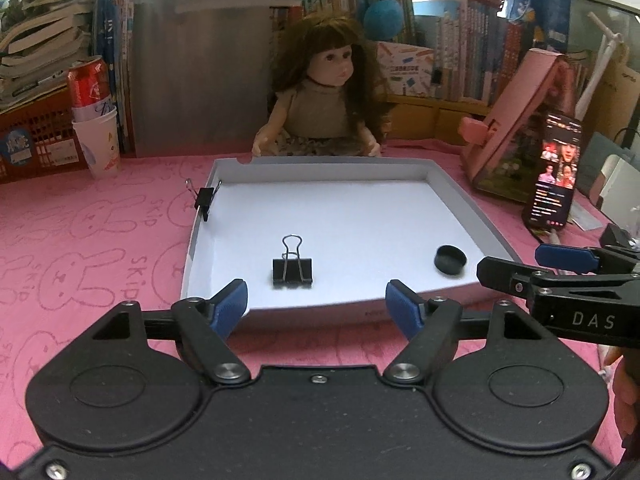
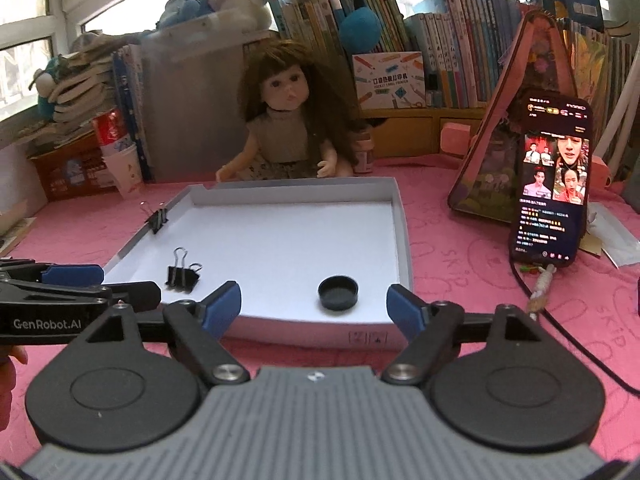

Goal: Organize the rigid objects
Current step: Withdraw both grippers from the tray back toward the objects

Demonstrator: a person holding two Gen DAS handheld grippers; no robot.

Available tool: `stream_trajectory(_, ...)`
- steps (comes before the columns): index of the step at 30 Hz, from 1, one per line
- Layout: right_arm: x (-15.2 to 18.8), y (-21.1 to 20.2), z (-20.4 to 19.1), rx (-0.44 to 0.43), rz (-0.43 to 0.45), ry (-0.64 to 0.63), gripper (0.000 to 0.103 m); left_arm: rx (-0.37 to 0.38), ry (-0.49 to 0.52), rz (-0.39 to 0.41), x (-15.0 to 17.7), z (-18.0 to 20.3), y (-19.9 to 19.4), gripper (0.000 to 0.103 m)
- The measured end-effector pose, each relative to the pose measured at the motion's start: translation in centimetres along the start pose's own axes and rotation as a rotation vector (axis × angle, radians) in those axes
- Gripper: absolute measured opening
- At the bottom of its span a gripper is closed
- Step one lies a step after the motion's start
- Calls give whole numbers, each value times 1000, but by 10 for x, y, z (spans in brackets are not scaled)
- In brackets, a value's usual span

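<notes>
A: Left wrist view first. What sits closest to the lens?

B: The left tongs point(image 1: 317, 304), spread wide with nothing between the blue pads point(image 1: 230, 304), hanging over the near edge of the white tray point(image 1: 460, 196). The tray rests on the bench point(image 1: 92, 240), which has a pink rabbit-print cover.

A: And the things to organize?

B: A black binder clip point(image 1: 292, 271) stands on the tray floor just beyond the tongs, its wire handles pointing up. A second binder clip point(image 1: 205, 200) is clamped on the tray's left wall, toward the far corner. A round black cap point(image 1: 451, 260) lies on the floor near the right wall, well apart from both clips.

A: Anything else?

B: The right tongs point(image 1: 516, 262) come in from the right edge, outside the tray's near right corner. Behind the tray sits a doll point(image 1: 324, 96), and a lit phone point(image 1: 554, 172) leans at the right.

A: Now the right wrist view.

B: Nearest are the right tongs point(image 2: 315, 302), also released, empty, at the tray's point(image 2: 402, 240) near edge. The cap point(image 2: 338, 293) lies just past them, open side up. The standing clip point(image 2: 183, 276) is at the left, the other clip point(image 2: 157, 220) on the left wall. The left tongs point(image 2: 100, 284) reach in from the left, beside the tray's near left corner. The doll point(image 2: 280, 120) and phone point(image 2: 554, 184) show here too.
</notes>
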State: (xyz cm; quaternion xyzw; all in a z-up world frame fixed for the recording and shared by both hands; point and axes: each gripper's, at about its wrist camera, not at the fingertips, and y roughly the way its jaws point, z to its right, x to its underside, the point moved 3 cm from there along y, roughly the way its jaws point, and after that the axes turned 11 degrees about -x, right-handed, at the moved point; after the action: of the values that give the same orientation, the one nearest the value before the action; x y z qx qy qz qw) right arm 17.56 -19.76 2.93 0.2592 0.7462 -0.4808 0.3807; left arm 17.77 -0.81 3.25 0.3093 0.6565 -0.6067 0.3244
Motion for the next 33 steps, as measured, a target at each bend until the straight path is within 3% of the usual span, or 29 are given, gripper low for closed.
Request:
stream_trajectory(15, 32, -41, -24, -7, 54, -91, 91, 20, 22, 33, 39, -1, -44, 76)
stream_trajectory(33, 66, -63, -38, -33, 55, -126, 92, 18, 34, 40, 73, -2, -70, 76)
